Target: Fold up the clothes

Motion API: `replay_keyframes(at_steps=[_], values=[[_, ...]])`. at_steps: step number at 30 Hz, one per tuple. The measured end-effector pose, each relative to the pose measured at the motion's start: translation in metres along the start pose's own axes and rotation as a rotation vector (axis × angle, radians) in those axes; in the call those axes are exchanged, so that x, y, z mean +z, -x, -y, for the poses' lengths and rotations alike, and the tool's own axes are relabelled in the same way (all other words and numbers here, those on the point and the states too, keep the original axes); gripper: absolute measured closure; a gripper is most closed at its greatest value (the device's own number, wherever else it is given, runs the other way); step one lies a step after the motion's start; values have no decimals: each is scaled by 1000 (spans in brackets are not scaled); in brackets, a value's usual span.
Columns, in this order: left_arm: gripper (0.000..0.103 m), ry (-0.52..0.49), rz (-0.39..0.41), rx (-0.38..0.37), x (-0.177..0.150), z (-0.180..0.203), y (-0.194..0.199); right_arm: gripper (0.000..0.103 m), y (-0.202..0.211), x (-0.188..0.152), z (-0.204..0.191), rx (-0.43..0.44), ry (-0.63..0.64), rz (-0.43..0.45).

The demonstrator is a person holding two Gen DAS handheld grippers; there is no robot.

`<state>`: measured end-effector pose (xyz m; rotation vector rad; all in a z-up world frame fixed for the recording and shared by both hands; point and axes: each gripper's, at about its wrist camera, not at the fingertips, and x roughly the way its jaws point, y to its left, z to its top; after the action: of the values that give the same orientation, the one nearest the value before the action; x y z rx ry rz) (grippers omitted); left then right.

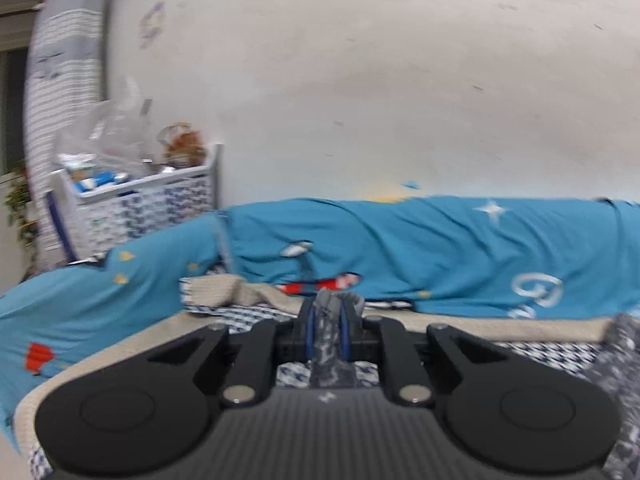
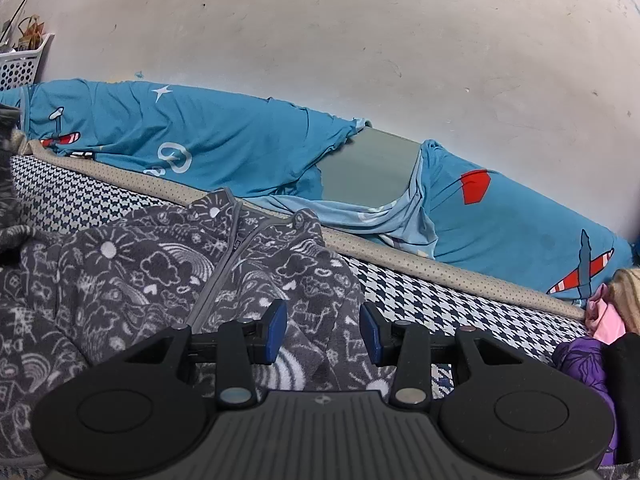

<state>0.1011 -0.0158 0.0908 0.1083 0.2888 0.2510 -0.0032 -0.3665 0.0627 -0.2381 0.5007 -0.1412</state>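
Left wrist: fingers (image 1: 316,332) pinch fuzzy grey printed fleece (image 1: 330,356).

White lettering is printed on the teal sheet (image 1: 440,248); only a large "G" followed by what may be "r" is made out at 4 o'clock in the left wrist view, partly cut off by folds. In the right wrist view, the same print (image 2: 174,160) is seen at 9 o'clock, unreadable beyond the "G".
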Motion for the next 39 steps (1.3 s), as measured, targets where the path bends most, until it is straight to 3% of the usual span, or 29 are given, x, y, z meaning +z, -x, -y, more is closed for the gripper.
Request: replay_keyframes(at_steps=[4, 7, 19, 26, 30, 32, 36, 39], values=[[92, 18, 12, 70, 3, -21, -3, 64, -2, -1, -2, -2, 6, -5], [92, 33, -44, 107, 2, -35, -9, 64, -3, -1, -3, -3, 12, -6], [91, 36, -329, 127, -30, -73, -23, 64, -6, -2, -8, -12, 37, -13], [90, 18, -361, 156, -44, -91, 10, 64, -3, -1, -7, -7, 31, 4], [83, 6, -408, 163, -55, -103, 28, 64, 3, 1, -8, 24, 18, 25], [70, 24, -411, 190, -56, -112, 33, 64, 5, 1, -10, 32, 26, 28], [51, 91, -321, 217, -46, -124, 51, 64, 5, 1, -15, 44, 35, 26], [37, 141, -267, 154, -38, -123, 57, 64, 6, 0, -16, 56, 33, 25]])
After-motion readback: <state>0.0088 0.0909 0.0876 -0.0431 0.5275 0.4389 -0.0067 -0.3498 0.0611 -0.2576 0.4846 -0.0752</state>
